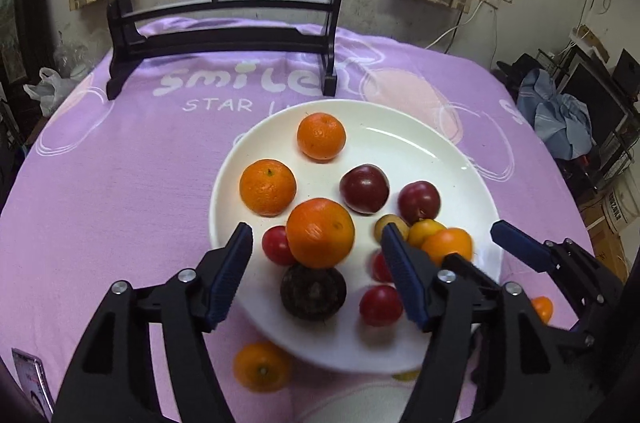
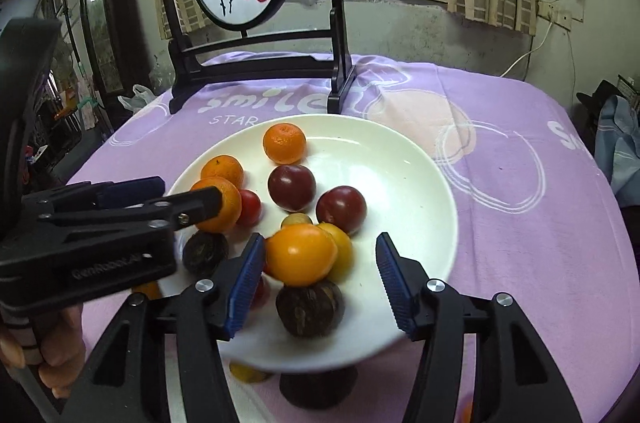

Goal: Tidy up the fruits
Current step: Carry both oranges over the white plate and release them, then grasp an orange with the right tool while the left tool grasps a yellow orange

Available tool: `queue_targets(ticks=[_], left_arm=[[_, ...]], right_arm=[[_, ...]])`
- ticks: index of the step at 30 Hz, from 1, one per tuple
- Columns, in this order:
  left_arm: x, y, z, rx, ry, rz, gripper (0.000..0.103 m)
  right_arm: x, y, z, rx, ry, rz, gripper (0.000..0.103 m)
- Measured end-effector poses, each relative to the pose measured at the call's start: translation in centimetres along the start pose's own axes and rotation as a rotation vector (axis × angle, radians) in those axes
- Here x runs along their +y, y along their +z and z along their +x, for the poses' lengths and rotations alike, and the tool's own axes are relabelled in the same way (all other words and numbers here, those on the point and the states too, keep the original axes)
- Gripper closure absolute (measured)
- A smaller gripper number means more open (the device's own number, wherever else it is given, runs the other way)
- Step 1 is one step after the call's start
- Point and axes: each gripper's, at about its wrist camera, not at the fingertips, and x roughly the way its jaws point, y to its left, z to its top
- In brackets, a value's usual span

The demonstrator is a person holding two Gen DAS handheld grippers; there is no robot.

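A white plate [image 1: 400,127] on the purple cloth holds several fruits: mandarins [image 1: 321,135], dark red plums [image 1: 364,189], small red tomatoes [image 1: 380,305], a dark brown round fruit [image 1: 313,291] and yellow-orange fruits. My left gripper [image 1: 318,257] is open above the plate, with a mandarin [image 1: 320,233] between its fingers, untouched. My right gripper [image 2: 320,281] is open over the plate's near side, with an orange-yellow fruit [image 2: 301,255] between its fingers, close to the left finger. The right gripper also shows in the left wrist view [image 1: 520,247], and the left gripper in the right wrist view [image 2: 132,199].
A black wooden stand [image 1: 224,39] with a round painted screen stands at the table's far side. A mandarin [image 1: 262,367] lies on the cloth in front of the plate, another small orange fruit [image 1: 542,309] at the right. A dark fruit [image 2: 316,387] lies below the plate's near rim.
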Motion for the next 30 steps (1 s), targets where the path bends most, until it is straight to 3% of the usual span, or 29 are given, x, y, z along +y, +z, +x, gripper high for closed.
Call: queue_targets(ticks=[5, 14, 23, 30], left_arm=[[0.1, -2.6, -3.0, -0.028, 0.003, 0.013, 0.032], [0.8, -8.4, -5.3, 0.002, 0.004, 0.032, 0.029], [1.3, -11.8, -4.6, 0.047, 0.012, 0.040, 0.028], [1.8, -12.6, -4.1, 0.067, 0.002, 0.029, 0.028]], right_arm=[[-1.5, -2.1, -3.6, -0.014, 0.007, 0.001, 0.045], [-4.1, -7.3, -7.1, 0.017, -0.056, 0.011, 0.045], [-5.5, -11.2, -8.1, 0.080, -0.119, 0.024, 0.045], [-6.5, -12.7, -6.5, 0.146, -0.147, 0.048, 0.045]])
